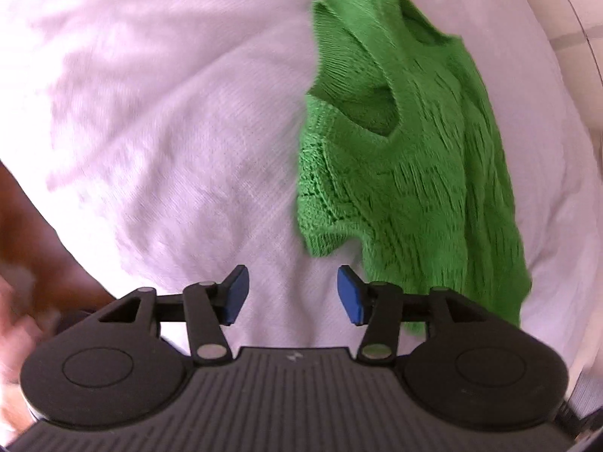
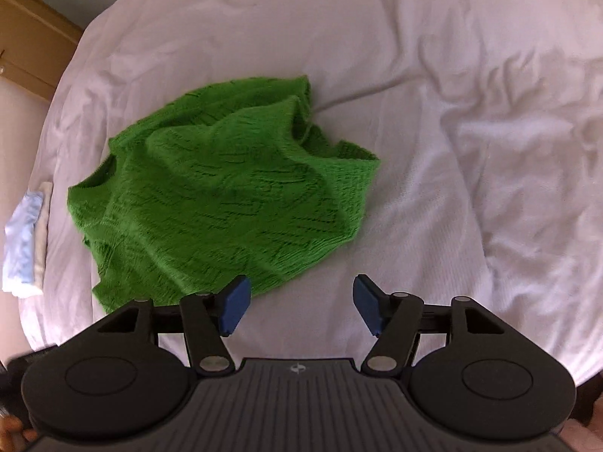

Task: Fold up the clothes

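A bright green knitted sweater (image 1: 410, 173) lies crumpled on a white bedsheet (image 1: 169, 132). In the left wrist view it lies to the right, its neck opening facing me. My left gripper (image 1: 293, 293) is open and empty, above the sheet just left of the sweater's near edge. In the right wrist view the sweater (image 2: 226, 196) is bunched at the centre left. My right gripper (image 2: 301, 305) is open and empty, above the sheet (image 2: 471, 132) by the sweater's near right edge.
Folded pale blue and white cloths (image 2: 24, 241) lie at the bed's left edge. A wooden cabinet (image 2: 26, 41) stands beyond the bed at upper left. The sheet to the right is wrinkled. A brown floor (image 1: 34, 226) shows left of the bed.
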